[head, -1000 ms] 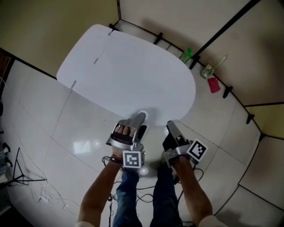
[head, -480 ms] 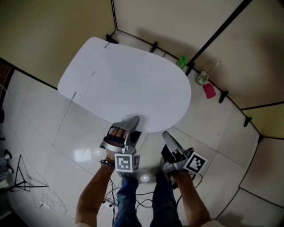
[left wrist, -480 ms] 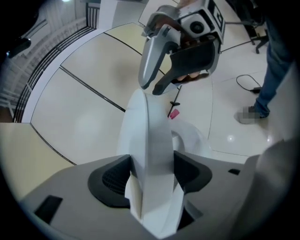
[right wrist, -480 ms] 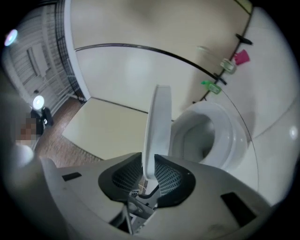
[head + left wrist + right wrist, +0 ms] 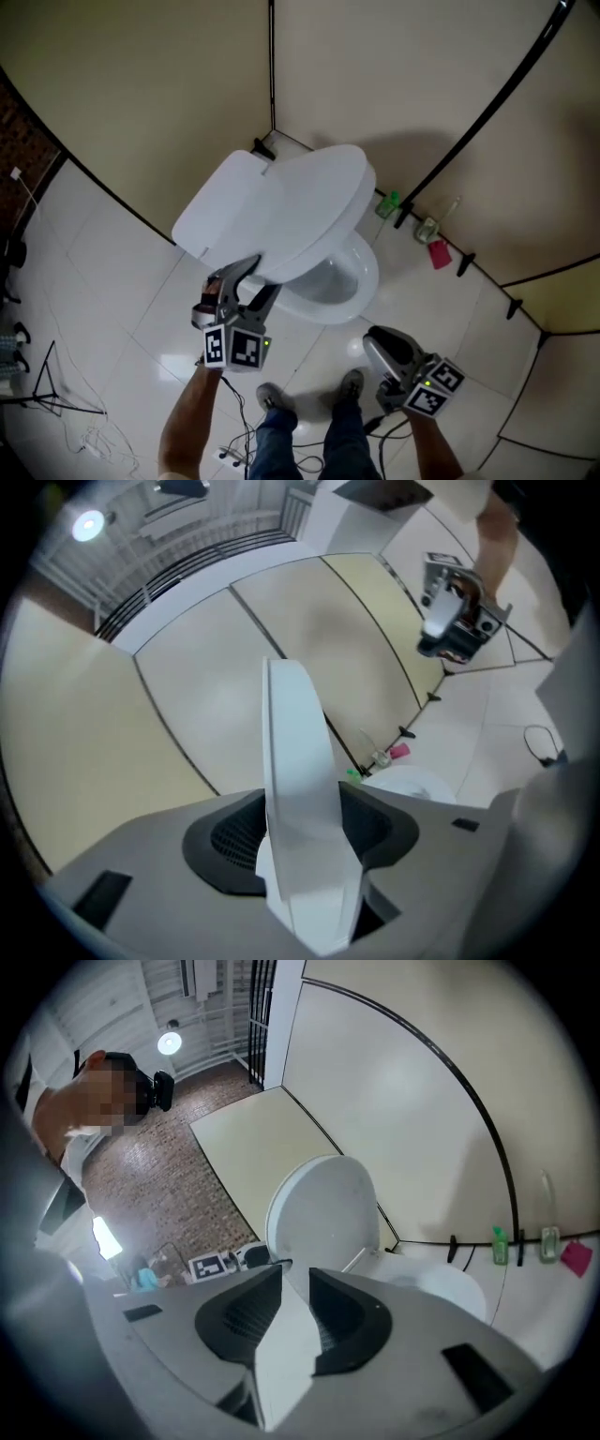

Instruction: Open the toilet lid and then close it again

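The white toilet lid (image 5: 305,211) stands raised off the bowl (image 5: 354,281) and tilts back toward the tank (image 5: 220,211). My left gripper (image 5: 247,277) is at the lid's front rim. In the left gripper view the rim (image 5: 295,752) runs between its pads; the jaws have just been closing and now press on it. My right gripper (image 5: 381,345) hangs apart at the lower right, over the floor. Its jaws have just been opening to a narrow gap (image 5: 295,1274) with nothing between them. The right gripper view also shows the lid (image 5: 323,1213) ahead.
A green bottle (image 5: 389,203), a brush holder (image 5: 429,228) and a pink item (image 5: 438,253) stand by the wall to the right of the toilet. Cables (image 5: 66,412) lie on the white tile floor at the lower left. The person's shoes (image 5: 309,392) are in front of the bowl.
The lid was lying flat over the bowl and now stands lifted. The left gripper closed on its rim and rose with it. The right gripper drew away to the lower right.
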Demonstrator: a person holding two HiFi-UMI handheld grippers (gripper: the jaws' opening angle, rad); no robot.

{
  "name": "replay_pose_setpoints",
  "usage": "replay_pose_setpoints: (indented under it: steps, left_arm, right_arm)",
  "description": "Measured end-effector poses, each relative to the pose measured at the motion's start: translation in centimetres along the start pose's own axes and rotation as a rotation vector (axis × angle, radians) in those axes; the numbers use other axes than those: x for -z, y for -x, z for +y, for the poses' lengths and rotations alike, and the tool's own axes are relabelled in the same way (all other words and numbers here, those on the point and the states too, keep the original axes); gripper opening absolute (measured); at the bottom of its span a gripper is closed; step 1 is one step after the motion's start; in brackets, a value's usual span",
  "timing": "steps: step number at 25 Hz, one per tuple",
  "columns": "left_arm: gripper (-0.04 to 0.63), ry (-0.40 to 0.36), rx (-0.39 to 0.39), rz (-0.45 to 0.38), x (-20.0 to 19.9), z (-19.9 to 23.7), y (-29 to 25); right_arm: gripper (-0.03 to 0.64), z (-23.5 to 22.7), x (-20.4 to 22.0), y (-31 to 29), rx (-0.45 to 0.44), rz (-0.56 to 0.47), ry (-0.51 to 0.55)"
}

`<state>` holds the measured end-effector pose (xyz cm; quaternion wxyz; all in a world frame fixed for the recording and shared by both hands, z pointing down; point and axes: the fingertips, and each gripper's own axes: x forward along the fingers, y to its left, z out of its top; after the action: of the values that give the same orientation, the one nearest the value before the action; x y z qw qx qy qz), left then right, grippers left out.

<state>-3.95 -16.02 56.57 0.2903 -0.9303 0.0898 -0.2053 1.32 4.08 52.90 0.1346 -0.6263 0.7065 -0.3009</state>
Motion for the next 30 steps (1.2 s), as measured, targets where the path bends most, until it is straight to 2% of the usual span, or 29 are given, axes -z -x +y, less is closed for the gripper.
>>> replay_pose_setpoints:
  steps: [4,8,16,18,25,26,30]
  left_arm:
    - [0.229,0.228,-0.056,-0.032,1.6,8.9,1.6]
    - [0.222,0.472,-0.079,-0.035,4.9,16.6,2.7]
    - [0.216,0.785,-0.065,-0.02,12.5,25.4,2.9]
    - [0.216,0.815,-0.058,-0.018,13.4,26.1,3.0]
    - [0.234,0.838,-0.074,-0.07,13.0,25.2,3.4]
    - [0.262,0.84,-0.082,-0.082,12.7,25.2,3.9]
    - [0.264,0.823,-0.134,-0.128,10.5,25.2,7.5]
  right_arm:
    - [0.092,1.7,-1.3,0.0,0.018,-0.007,0.017]
    - [0.092,3.5,-1.2,-0.6,0.028,0.007,0.037]
    - [0.092,5.3,-1.0,-2.0,0.04,-0.002,0.056]
    - [0.092,5.6,-0.9,-2.0,0.042,-0.007,0.062]
    - [0.092,6.4,-1.2,-0.8,0.046,-0.027,0.078]
    - [0.092,6.6,-1.4,-0.6,0.045,-0.03,0.08]
    - [0.092,7.1,-2.6,0.2,0.043,-0.027,0.125]
